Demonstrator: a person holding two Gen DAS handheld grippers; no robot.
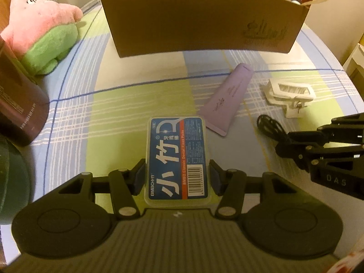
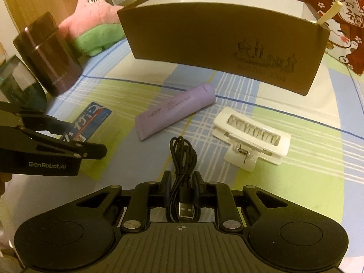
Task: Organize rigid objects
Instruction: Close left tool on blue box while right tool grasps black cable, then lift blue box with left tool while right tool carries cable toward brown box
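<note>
A clear dental floss pick box (image 1: 178, 154) with a blue label lies flat on the plaid cloth, and my left gripper (image 1: 178, 171) is shut on its near end, one pad on each long side. A coiled black USB cable (image 2: 183, 152) sits between the pads of my right gripper (image 2: 182, 178), which is shut on the bundle; the plug points back at the camera. A purple tube (image 2: 175, 111) and a white hair clip (image 2: 252, 136) lie loose on the cloth beyond the cable. An open brown cardboard box (image 2: 223, 45) stands behind them.
At the left stand a dark cylindrical canister (image 2: 47, 54) and a pink and green star plush (image 1: 43, 29). A red patterned bag (image 2: 336, 22) is at the far right behind the box. The two grippers are side by side, close together.
</note>
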